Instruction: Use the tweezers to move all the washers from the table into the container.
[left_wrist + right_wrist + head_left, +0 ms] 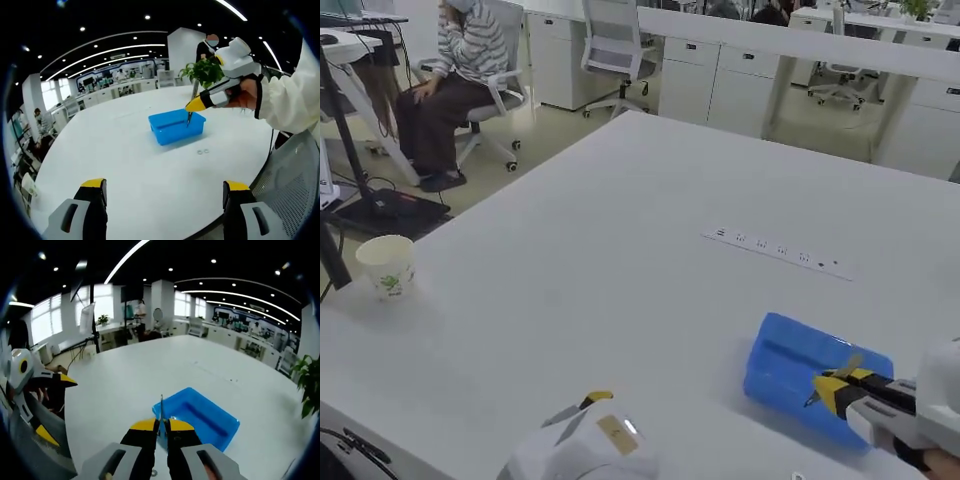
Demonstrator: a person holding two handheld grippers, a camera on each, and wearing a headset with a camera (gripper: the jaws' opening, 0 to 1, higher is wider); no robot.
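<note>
On your bench (600, 290), the container (800, 370) sits toward the right near corner with the socket strip (775, 250) behind it, two washers (202, 151) lie just beside it, and the paper cup (387, 266) stands by the left edge.

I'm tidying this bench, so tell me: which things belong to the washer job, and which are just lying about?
For the job: tweezers, held in the right hand-held gripper; blue container; two washers on the table.
Lying about: paper cup; socket strip.
</note>
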